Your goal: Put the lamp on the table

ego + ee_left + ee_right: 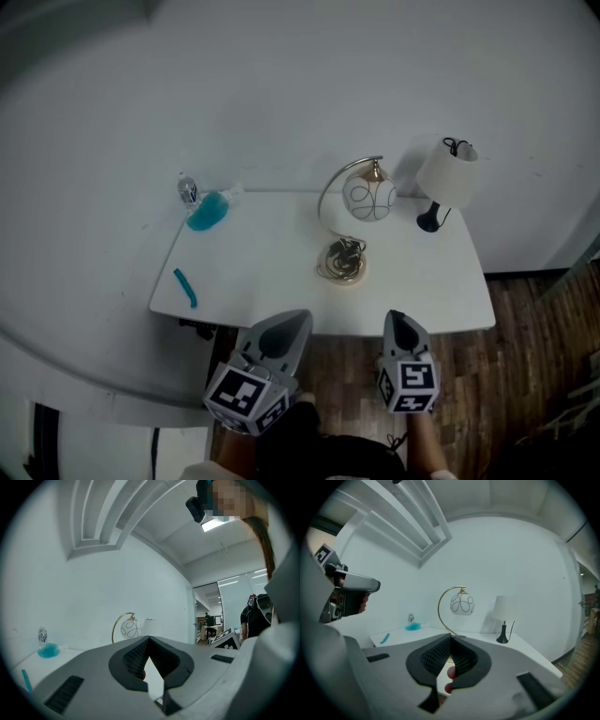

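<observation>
A gold arc lamp with a white globe (367,197) stands on the white table (262,248), its cable coiled on its round base (342,262). To its right stands a small lamp with a white shade (447,172) on a black foot. Both grippers hover at the table's near edge, apart from the lamps. My left gripper (289,325) is shut and holds nothing. My right gripper (398,324) is shut too, also with nothing in it. The right gripper view shows the arc lamp (461,603) and the shade lamp (504,609) beyond its tips (451,639). The left gripper view shows its tips (149,640) below the arc lamp (128,628).
A blue bottle (208,211) and a small clear bottle (187,190) sit at the table's back left corner. A teal stick-like item (186,287) lies near the front left edge. A white wall backs the table. Dark wood floor (534,375) lies to the right.
</observation>
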`<state>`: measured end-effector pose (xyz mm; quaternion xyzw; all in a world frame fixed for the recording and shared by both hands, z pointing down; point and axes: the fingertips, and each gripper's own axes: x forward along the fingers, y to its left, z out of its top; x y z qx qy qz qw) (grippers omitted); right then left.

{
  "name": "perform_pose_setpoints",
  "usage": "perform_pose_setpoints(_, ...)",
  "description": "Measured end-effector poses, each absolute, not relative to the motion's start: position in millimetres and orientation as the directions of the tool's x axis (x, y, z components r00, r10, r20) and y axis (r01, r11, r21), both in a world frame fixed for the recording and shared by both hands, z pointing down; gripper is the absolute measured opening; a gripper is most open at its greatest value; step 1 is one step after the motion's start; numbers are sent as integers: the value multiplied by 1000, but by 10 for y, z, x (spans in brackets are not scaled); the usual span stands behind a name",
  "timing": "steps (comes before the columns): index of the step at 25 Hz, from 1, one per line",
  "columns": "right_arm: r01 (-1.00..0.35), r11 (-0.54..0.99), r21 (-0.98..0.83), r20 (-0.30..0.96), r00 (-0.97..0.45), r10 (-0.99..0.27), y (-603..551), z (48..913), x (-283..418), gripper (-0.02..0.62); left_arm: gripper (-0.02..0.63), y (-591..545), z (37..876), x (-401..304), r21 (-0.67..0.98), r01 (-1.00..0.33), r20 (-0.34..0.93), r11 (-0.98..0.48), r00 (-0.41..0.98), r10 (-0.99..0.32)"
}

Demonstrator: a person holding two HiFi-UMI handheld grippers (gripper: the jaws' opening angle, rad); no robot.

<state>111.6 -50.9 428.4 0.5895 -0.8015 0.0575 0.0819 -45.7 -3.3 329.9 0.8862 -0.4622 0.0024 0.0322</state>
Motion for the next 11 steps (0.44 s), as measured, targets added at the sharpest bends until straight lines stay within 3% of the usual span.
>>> perform_pose_setpoints(11,-943,332,-8,199,-327,-924,-437,4269,1007,-3,9,36,3350,-492,30,-826,57,-562,563,-824)
